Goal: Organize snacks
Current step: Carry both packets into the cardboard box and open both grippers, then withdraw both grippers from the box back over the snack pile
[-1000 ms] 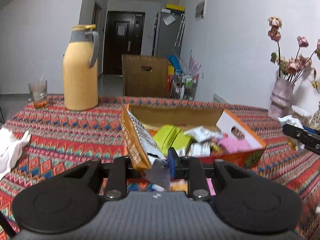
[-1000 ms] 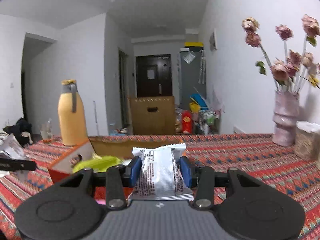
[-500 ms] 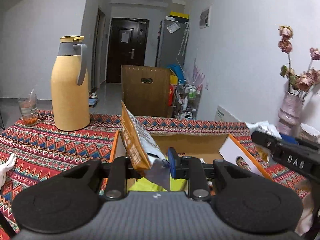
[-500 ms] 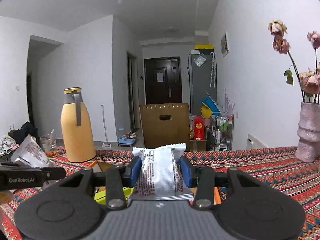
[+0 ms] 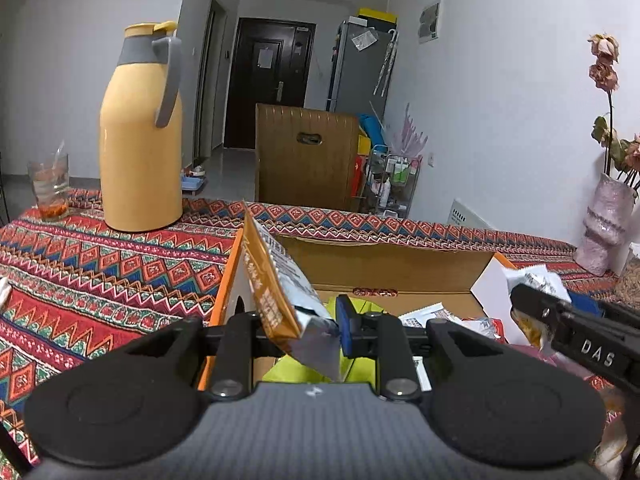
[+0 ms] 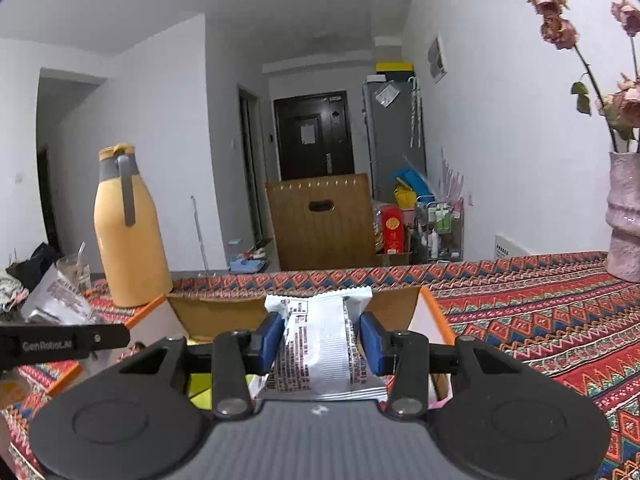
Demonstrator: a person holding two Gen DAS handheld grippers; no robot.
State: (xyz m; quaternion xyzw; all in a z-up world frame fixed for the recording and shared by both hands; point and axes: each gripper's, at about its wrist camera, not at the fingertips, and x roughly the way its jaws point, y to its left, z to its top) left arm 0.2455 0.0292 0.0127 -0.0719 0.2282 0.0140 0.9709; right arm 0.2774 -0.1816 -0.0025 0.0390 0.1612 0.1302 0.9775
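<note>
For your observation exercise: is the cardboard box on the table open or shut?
Open. The cardboard box has its flaps raised, and packets, including a yellow-green packet, lie visible inside.

A table (image 5: pixel 120 280) under a red, zigzag-patterned cloth carries an open cardboard box (image 5: pixel 384 264) with orange sides. Left of the box and farther back stands a tall yellow jug (image 5: pixel 140 152), with a drinking glass (image 5: pixel 50 186) beyond it. Right of the box, well apart, stands a pink vase (image 6: pixel 624 216)
</note>
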